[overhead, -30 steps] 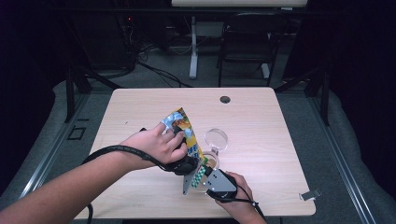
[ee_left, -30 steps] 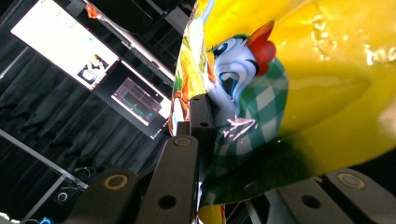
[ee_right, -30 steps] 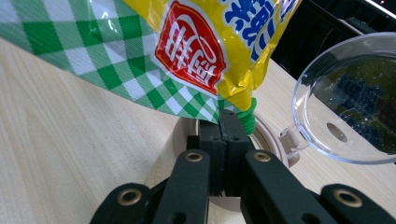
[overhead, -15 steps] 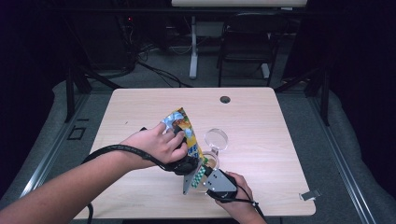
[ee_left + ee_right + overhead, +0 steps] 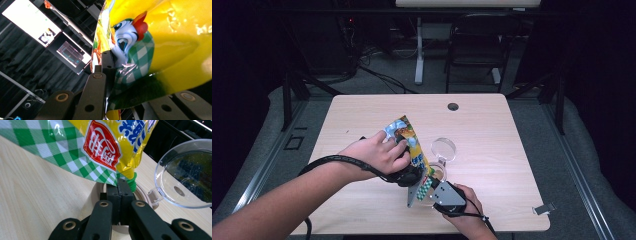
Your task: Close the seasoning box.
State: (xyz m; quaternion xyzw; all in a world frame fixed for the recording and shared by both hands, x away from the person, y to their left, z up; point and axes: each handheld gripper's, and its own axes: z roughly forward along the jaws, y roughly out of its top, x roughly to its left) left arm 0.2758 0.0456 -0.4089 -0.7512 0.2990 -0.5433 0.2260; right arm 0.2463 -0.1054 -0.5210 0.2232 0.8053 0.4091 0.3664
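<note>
Both tongs, left (image 5: 106,75) and right (image 5: 121,192), were clamped on the snack bag (image 5: 409,145); tearing it open probably came next, needing opposed pulls.

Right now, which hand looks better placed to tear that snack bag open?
Probably the right. The right gripper pinches the snack bag at its bottom corner, low by the table. The left gripper clamps the bag's body, steadying it.
</note>
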